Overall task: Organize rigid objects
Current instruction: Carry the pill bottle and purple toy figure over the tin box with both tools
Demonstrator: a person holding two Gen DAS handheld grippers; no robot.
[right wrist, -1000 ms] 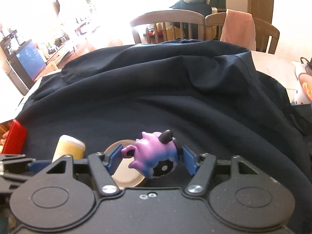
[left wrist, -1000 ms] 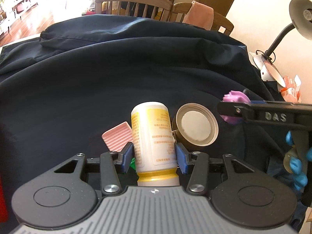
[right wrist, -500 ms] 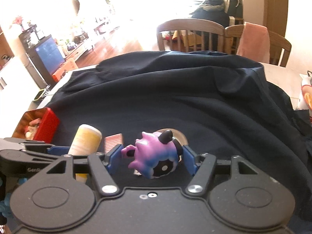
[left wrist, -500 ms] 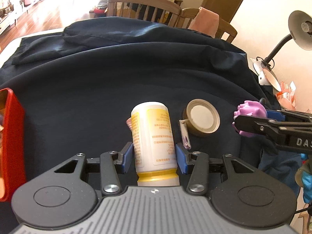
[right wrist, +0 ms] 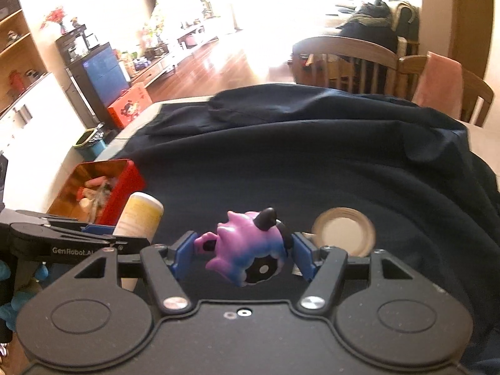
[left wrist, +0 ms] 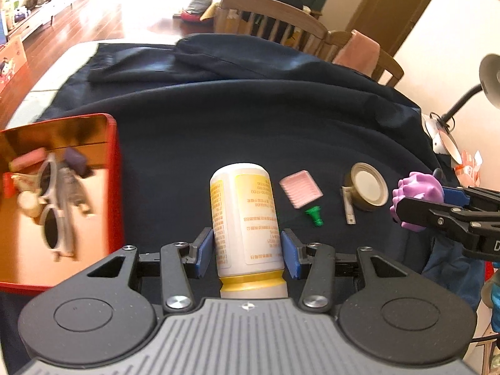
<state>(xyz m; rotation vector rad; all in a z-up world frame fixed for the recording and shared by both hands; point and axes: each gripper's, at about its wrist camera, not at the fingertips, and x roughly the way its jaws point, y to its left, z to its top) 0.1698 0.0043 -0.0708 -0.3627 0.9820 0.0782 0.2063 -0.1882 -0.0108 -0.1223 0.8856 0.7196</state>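
Bottle sits clamped in the left hand-held gripper above the desk; purple toy pinched in the right hand-held gripper — its lumpy shape could slip before reaching the red tin.

Cloth-covered table under red tin

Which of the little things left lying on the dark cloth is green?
The small green peg, just below the pink ridged block. The tape roll further right is tan and white.

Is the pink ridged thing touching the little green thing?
Apart. The left wrist view shows dark cloth between the pink ridged tray and the green piece just below it.
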